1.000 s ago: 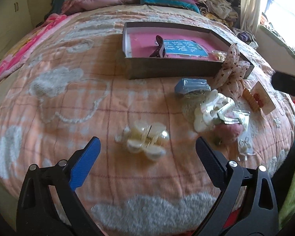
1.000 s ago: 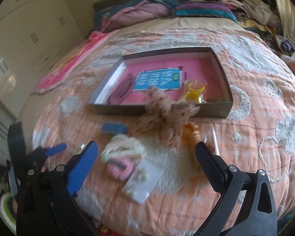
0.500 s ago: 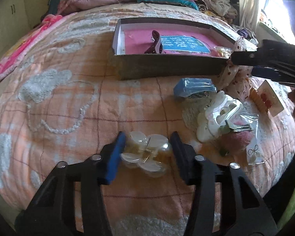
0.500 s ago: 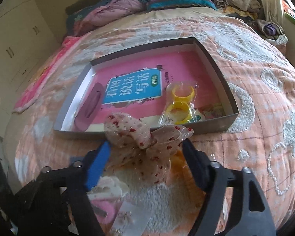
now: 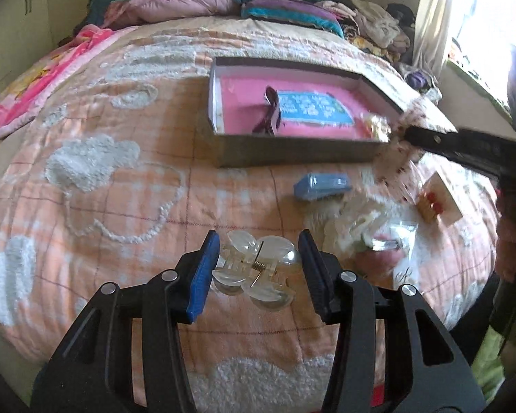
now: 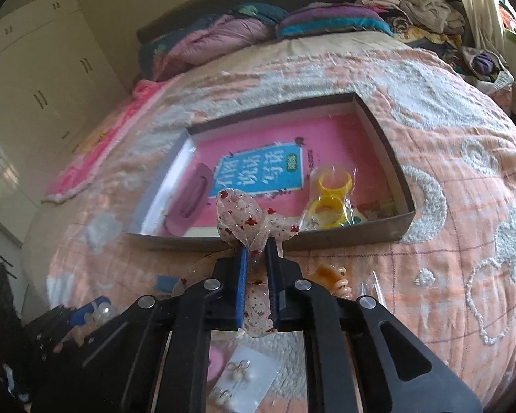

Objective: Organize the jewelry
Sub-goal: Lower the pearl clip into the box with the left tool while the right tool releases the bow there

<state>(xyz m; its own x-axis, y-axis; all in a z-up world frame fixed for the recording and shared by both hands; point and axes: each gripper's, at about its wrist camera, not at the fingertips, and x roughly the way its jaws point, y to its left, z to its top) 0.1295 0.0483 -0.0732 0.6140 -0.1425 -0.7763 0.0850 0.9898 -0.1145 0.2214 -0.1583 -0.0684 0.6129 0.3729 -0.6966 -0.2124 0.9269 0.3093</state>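
A clear hair claw [image 5: 254,266] lies low on the peach quilt, and my left gripper [image 5: 258,237] is shut on it, pads pressing both sides. My right gripper [image 6: 257,247] is shut on a sheer bow with red dots [image 6: 244,213], whose loops stick up in front of the near wall of the grey box [image 6: 344,237]. In the left wrist view the bow [image 5: 395,161] is blurred at the near right corner of the box [image 5: 292,153]. The box has a pink floor and holds a purple clip [image 6: 192,203] and bagged yellow bangles [image 6: 330,192].
Loose pieces lie on the quilt near the box: a blue case [image 5: 321,186], a white claw clip [image 5: 357,227], an earring card [image 5: 438,203], an amber claw [image 6: 333,275] and a second earring card [image 6: 244,375]. Pillows and clothes pile up at the bed's far end.
Both grippers went from wide open to shut: the left around the clear claw, the right around the bow after moving up to it. The bow now stands against the box's near wall.
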